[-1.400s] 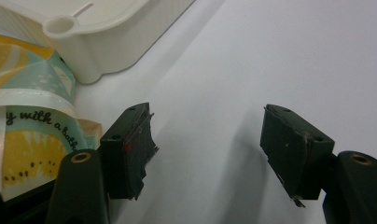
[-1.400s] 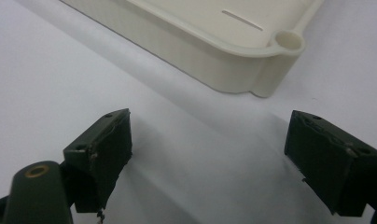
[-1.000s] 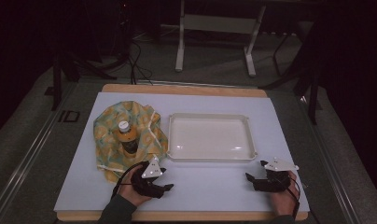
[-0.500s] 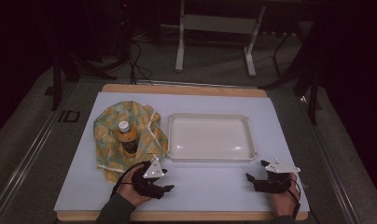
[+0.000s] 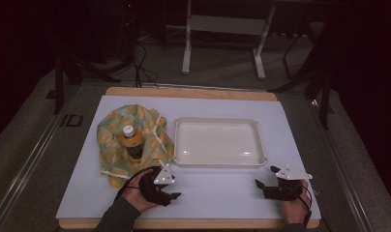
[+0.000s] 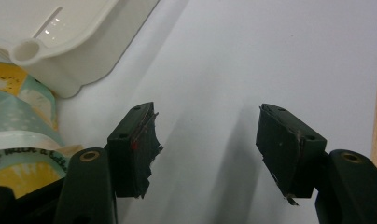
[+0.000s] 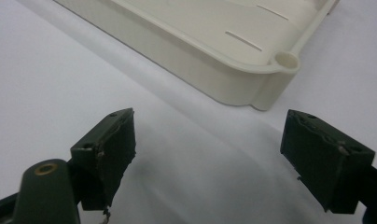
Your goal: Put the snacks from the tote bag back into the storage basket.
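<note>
1. White sheeting covers the worktop [image 5: 222, 203], with a strip of bare wood showing along its far and near edges.
2. On the left part of the worktop lies a yellow-and-pale-green patterned cloth [image 5: 111, 128], bunched up around an upright bottle [image 5: 131, 143] with a white cap and an amber body.
3. Just beside the cloth, to its right, sits a shallow cream plastic tray [image 5: 218, 123], with nothing lying in it.
4. The left tongs [image 5: 175, 196] rest low over the worktop near its front edge, just in front of the cloth and bottle and near the tray's front left corner; a hand [image 5: 135, 193] in a dark sleeve holds them.
5. In the left gripper view, the left tongs [image 6: 205, 140] have their jaws standing well apart with bare white worktop between them. They have just been closing a little, yet nothing sits between the pads.
6. That same view shows the tray's rounded corner [image 6: 28, 49] at the upper left and a fold of the cloth [image 6: 18, 135] right beside the left jaw; whether cloth and jaw touch cannot be told.
7. The right tongs [image 5: 258, 186] rest near the front right corner of the worktop, well apart from the bottle, held by the other hand [image 5: 294, 208].
8. In the right gripper view, the right tongs [image 7: 207, 154] are spread wide with nothing gripped, and the tray's corner [image 7: 270, 74] lies close ahead of them.
</note>
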Demonstrator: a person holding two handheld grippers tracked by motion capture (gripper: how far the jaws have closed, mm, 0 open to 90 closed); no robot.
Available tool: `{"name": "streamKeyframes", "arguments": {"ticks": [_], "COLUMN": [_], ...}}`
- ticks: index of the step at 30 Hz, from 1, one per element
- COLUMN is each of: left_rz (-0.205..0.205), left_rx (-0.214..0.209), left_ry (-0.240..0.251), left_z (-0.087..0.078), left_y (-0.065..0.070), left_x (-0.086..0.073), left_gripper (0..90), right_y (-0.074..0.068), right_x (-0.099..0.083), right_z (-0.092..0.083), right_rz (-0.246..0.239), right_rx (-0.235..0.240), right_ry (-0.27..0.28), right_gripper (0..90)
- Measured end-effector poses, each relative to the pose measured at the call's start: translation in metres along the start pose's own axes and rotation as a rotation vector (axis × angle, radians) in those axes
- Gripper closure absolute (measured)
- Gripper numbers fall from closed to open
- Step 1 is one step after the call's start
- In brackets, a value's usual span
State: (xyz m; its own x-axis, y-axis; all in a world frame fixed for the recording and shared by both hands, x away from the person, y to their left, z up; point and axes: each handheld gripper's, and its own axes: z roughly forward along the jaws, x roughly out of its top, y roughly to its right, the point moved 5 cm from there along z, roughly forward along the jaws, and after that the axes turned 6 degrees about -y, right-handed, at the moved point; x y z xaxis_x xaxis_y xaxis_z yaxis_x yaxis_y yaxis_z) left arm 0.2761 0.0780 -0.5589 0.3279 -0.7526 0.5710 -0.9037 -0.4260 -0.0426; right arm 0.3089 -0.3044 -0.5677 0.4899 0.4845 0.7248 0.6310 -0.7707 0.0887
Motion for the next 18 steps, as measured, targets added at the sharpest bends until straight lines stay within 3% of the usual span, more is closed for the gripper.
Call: {"name": "streamKeyframes", "arguments": {"ticks": [10,14,18], "left_rz": [0.045,0.044,0.067], "left_rx": [0.008,0.006,0.008], "left_ry": [-0.058,-0.059,-0.073], "left_z": [-0.006,-0.008,-0.012], "left_y": [-0.004,-0.005,-0.007], "left_x": [0.007,0.010,0.014], "left_gripper": [38.6,38.7,39.1], "right_y": [0.000,0.000,0.000], "right_x": [0.000,0.000,0.000], "right_z": [0.000,-0.001,-0.002], "right_rz": [-0.003,-0.004,0.001], "right_rx": [0.009,0.009,0.009], "right_ry": [0.007,0.009,0.015], "right_gripper": [19.0,20.1,20.0]}}
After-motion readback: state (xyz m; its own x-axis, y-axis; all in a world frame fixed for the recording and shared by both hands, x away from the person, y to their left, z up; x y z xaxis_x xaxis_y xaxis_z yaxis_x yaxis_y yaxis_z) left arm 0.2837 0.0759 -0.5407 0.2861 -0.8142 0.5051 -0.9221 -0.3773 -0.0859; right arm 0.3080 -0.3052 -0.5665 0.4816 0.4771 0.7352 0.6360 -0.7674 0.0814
